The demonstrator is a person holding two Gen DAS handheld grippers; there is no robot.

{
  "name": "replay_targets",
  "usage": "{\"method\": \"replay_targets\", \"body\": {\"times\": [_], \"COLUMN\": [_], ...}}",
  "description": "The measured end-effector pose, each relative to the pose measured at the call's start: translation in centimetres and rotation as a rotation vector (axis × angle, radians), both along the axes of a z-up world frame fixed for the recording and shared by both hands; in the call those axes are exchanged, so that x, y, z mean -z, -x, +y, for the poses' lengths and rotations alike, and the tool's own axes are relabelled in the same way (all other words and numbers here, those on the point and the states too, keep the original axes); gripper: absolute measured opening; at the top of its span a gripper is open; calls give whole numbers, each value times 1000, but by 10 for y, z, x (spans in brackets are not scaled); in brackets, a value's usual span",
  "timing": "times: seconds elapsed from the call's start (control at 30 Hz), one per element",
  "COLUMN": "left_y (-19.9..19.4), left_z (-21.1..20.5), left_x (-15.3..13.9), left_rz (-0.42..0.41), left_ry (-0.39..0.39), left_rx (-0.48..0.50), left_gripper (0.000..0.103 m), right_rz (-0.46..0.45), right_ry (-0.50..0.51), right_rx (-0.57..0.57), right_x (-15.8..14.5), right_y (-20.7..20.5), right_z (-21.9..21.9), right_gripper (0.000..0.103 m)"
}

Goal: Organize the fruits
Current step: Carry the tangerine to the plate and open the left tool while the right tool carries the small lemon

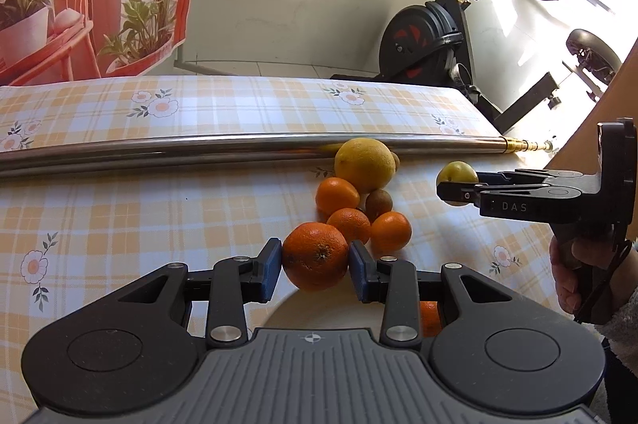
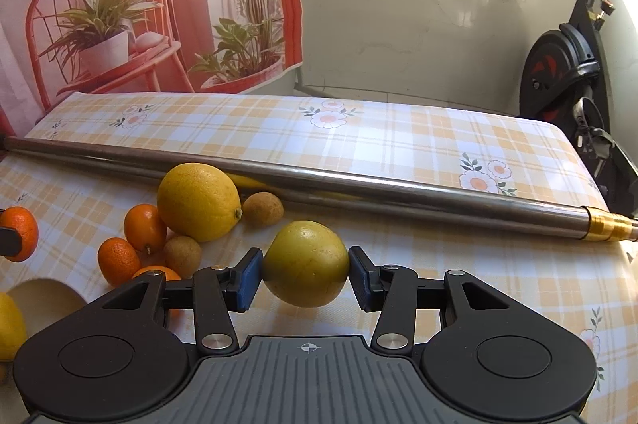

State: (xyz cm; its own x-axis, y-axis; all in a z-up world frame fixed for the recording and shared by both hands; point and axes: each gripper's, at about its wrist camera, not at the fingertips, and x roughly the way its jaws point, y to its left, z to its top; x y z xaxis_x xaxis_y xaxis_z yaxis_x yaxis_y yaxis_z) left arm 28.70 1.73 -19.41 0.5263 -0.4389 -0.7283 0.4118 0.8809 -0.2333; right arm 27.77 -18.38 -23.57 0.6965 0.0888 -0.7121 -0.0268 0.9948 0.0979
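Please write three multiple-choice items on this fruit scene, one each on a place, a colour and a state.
1. Where does the long steel pole lie?
A. On the checked tablecloth, behind the fruit pile
B. Upright against the wall
C. In a gripper

2. What colour is the round fruit in the right gripper?
A. Red
B. Yellow-green
C. Purple

3. What is the left gripper doing?
A. Standing open and empty
B. Gripping the pole
C. Gripping a large orange

Answers: 1 A, the pole lies flat across the cloth; 2 B, its skin is dull yellow-green; 3 C, both blue pads press the orange's sides.
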Motion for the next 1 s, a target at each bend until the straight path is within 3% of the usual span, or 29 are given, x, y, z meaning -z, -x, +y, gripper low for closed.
{"method": "replay_targets", "body": {"times": [0.47,1.0], "left_y": [19,24], "left_z": [-13,-26], "left_x": [10,20], "left_rz": [-7,-10], "left_ry": [-136,-234], "left_rx": [106,140], "left_gripper": [39,39], "right_rz": [-39,-9], "right_ry": [-100,-111], "right_rx": [-11,-55], "right_x": [-29,-33], "right_y": [64,77], "right_z": [14,26], "right_gripper": [43,43]}}
